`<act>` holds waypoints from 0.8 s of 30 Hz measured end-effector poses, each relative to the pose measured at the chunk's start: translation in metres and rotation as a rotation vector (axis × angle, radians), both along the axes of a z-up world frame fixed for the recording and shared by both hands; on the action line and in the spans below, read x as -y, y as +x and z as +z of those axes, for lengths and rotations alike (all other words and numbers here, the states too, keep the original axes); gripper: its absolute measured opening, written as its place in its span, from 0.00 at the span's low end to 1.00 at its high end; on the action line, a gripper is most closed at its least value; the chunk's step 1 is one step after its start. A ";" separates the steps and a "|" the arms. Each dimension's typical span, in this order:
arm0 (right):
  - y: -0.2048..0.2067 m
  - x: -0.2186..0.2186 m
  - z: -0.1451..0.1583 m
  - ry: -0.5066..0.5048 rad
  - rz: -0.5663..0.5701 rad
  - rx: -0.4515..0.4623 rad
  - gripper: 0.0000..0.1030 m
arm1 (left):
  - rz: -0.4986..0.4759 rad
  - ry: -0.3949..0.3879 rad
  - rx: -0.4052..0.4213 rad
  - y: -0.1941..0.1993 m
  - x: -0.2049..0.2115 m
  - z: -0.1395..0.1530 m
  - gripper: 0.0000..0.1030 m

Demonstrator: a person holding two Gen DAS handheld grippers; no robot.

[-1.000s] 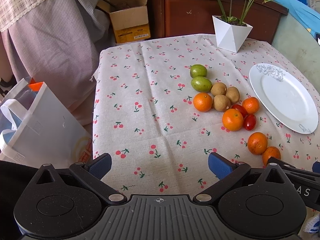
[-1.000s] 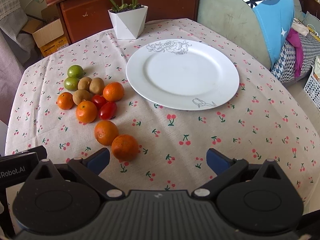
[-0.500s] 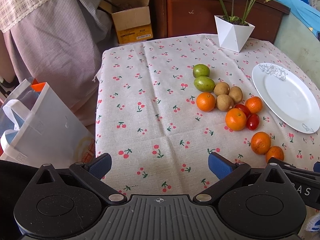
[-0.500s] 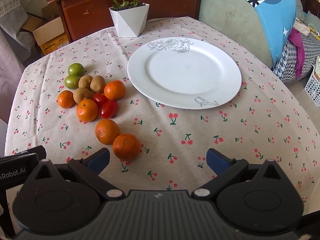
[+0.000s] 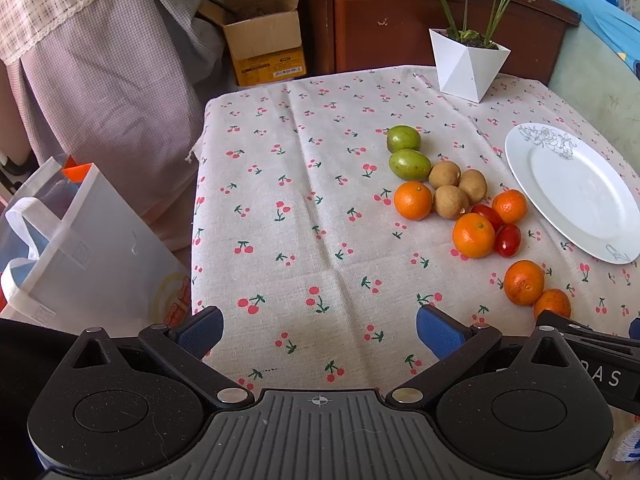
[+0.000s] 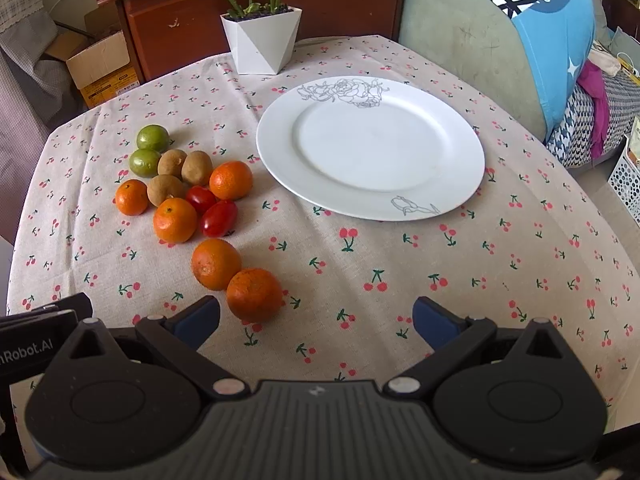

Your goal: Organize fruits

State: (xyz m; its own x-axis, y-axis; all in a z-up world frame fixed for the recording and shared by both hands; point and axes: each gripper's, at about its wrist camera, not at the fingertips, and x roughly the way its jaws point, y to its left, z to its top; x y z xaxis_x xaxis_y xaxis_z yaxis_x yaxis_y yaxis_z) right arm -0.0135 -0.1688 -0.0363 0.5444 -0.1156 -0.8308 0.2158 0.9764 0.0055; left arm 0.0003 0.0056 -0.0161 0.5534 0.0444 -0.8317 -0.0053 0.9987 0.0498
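Note:
A cluster of fruit lies on the cherry-print tablecloth: several oranges, two green fruits, three brown fruits and two red tomatoes. An empty white plate sits to their right. My right gripper is open and empty, with the nearest orange just beyond its left finger. My left gripper is open and empty over bare cloth, left of the fruit.
A white faceted plant pot stands at the table's far edge. A wooden cabinet and a cardboard box are behind. A white bag stands left of the table. A sofa with a blue cover is on the right.
Both grippers have drifted slightly; the fruit and plate have shifted a little in each view. Nothing was grasped or moved on the table.

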 end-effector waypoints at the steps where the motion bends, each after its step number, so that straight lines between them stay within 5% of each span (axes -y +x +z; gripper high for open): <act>1: 0.000 0.000 0.000 0.000 0.000 0.000 0.99 | 0.000 0.000 0.000 0.000 0.000 0.000 1.00; 12: -0.001 0.004 -0.001 0.011 -0.001 0.000 0.99 | -0.008 -0.016 -0.001 -0.001 0.002 0.000 1.00; 20: -0.011 0.027 0.001 0.101 -0.013 0.039 0.97 | 0.016 -0.039 -0.009 0.001 -0.006 -0.002 1.00; 24: -0.020 0.041 0.001 0.175 -0.011 0.071 0.88 | 0.043 -0.058 -0.016 0.004 -0.015 -0.004 1.00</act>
